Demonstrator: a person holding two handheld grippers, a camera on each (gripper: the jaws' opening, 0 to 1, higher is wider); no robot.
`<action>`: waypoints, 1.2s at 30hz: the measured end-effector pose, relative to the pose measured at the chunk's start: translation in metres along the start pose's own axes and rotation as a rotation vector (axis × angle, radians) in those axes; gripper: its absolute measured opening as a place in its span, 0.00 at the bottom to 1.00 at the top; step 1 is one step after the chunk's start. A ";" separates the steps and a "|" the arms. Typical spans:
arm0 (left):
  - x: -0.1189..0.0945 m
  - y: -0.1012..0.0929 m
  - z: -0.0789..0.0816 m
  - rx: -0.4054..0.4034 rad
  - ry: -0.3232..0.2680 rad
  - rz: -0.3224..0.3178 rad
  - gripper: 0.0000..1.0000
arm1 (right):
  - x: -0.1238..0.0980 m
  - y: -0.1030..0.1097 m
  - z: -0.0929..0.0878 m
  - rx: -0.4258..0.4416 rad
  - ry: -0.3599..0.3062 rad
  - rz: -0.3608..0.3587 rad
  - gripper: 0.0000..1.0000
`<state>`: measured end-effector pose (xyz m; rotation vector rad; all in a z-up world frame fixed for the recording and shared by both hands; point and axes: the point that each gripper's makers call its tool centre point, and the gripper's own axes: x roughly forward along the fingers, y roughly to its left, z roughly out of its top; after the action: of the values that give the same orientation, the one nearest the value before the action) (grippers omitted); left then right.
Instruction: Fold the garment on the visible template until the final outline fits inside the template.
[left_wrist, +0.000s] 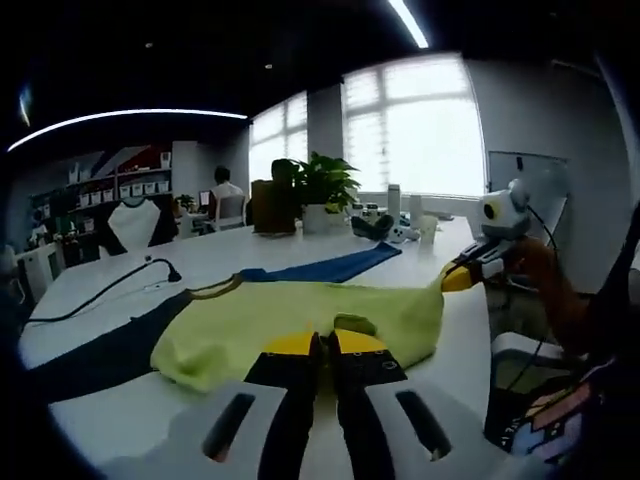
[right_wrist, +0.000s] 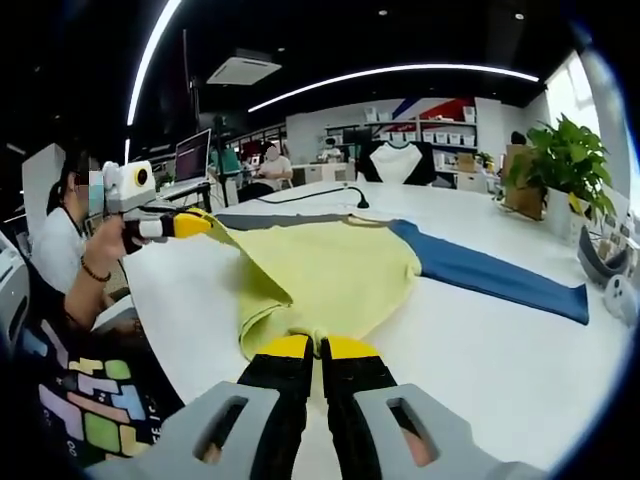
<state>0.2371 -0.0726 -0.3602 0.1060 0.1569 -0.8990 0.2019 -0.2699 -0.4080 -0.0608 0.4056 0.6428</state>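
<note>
A yellow-green garment (left_wrist: 300, 315) (right_wrist: 320, 265) lies partly folded on a white table (left_wrist: 230, 255) (right_wrist: 480, 340). It rests over a flat template whose blue part (left_wrist: 330, 268) (right_wrist: 490, 272) sticks out on one side and whose dark grey part (left_wrist: 100, 350) (right_wrist: 280, 220) sticks out on the other. My left gripper (left_wrist: 322, 342) (right_wrist: 195, 222) is shut on one edge of the garment. At the table's edge, my right gripper (right_wrist: 320, 347) (left_wrist: 455, 278) is shut on another edge. The cloth is lifted a little between the two.
A black cable (left_wrist: 100, 290) (right_wrist: 320, 195) runs across the far table. A potted plant (left_wrist: 322, 185) (right_wrist: 565, 155) and small white items (left_wrist: 395, 225) stand at the far end. A person (right_wrist: 60, 250) stands close beside the table edge.
</note>
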 end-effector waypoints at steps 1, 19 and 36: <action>-0.004 0.001 0.001 0.001 -0.003 0.005 0.05 | 0.000 0.000 0.000 0.000 0.001 -0.002 0.01; -0.062 0.029 -0.021 -0.031 0.022 0.073 0.05 | -0.008 -0.005 -0.003 -0.008 0.012 -0.025 0.01; -0.095 0.042 -0.080 -0.083 0.109 0.041 0.05 | -0.016 -0.015 -0.043 0.025 0.097 -0.003 0.01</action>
<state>0.2046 0.0397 -0.4205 0.0807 0.2923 -0.8451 0.1844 -0.2990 -0.4423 -0.0689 0.5067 0.6333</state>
